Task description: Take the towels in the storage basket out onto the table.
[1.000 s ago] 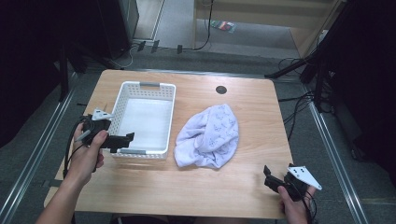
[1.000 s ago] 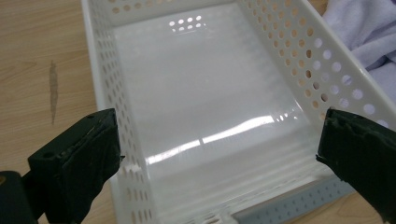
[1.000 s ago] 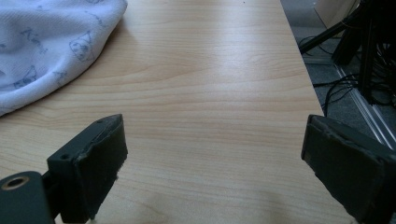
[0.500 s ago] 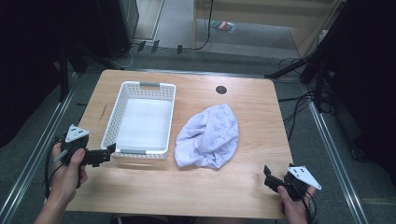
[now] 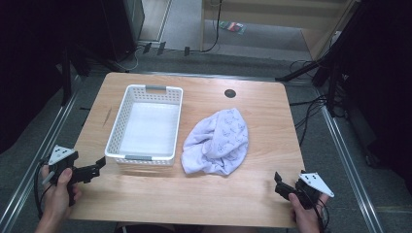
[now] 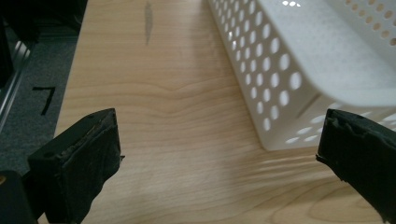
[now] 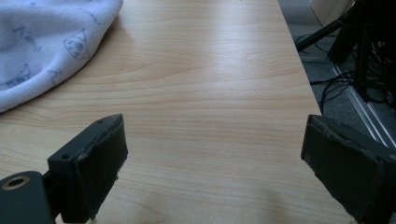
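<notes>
Your left tool (image 5: 99, 163) and right tool (image 5: 278, 178), jaws apart, grip nothing. The towel (image 5: 217, 141) lies centre frame on the tabletop (image 5: 194, 194), beside the empty basket (image 5: 145, 158); nothing done.

The left gripper (image 5: 97, 165) has pulled back from the white perforated basket (image 5: 145, 158) — a second ago it sat right against the basket's near left corner, jaws close to the rim, and half a second ago it had already drawn off toward the table's near left edge. Now it hangs just outside that corner, a little nearer the person, jaws pointing toward the basket and spread wide with bare wood between them. The person's left hand (image 5: 60, 187) and forearm have slid down and outward with it — well away from the basket's long side, where they lay earlier.
</notes>
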`<state>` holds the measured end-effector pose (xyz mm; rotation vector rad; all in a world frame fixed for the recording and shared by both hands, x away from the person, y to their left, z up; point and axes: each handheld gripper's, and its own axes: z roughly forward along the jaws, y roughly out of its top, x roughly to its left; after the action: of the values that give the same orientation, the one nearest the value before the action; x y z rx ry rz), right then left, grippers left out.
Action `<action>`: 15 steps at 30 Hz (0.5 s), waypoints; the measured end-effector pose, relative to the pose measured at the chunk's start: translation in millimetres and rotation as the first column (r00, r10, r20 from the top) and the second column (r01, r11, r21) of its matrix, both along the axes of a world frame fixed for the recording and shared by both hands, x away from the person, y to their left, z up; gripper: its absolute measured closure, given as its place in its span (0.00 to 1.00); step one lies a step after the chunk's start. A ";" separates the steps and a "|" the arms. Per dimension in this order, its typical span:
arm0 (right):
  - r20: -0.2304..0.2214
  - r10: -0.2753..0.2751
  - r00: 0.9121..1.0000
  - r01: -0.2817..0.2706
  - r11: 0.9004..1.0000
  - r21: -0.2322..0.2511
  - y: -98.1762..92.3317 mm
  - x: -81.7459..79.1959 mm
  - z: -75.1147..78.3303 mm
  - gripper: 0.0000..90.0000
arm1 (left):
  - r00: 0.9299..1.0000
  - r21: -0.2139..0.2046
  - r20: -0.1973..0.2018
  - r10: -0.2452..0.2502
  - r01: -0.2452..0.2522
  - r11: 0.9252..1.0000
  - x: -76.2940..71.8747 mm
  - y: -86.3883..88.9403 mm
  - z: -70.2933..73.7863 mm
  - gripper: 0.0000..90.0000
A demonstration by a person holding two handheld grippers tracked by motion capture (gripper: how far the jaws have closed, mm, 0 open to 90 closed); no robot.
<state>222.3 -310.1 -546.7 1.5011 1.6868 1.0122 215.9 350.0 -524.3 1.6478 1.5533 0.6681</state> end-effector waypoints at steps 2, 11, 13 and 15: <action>0.000 -0.001 1.000 0.001 1.000 0.000 0.1 0.1 0.0 0.08 | 1.000 0.000 0.003 0.008 -0.008 1.000 -1.6 4.2 -7.1 0.00; 0.000 -0.001 1.000 0.001 1.000 0.004 -0.6 -0.2 0.1 0.08 | 0.999 0.019 0.017 0.040 -0.041 0.999 -8.9 13.3 -24.3 0.00; -0.001 0.001 1.000 -0.001 1.000 0.007 -1.0 -0.3 0.1 0.08 | 0.999 0.011 0.007 0.044 -0.044 0.999 -7.5 12.7 -26.8 0.00; 0.001 0.003 1.000 -0.003 1.000 0.009 -1.2 -0.3 0.1 0.08 | 0.999 0.016 -0.003 0.047 -0.047 0.999 -5.9 12.1 -27.5 0.00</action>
<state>221.9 -311.3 -546.7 1.5036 1.6867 1.0235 210.0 362.1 -551.8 1.6292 1.5972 0.7045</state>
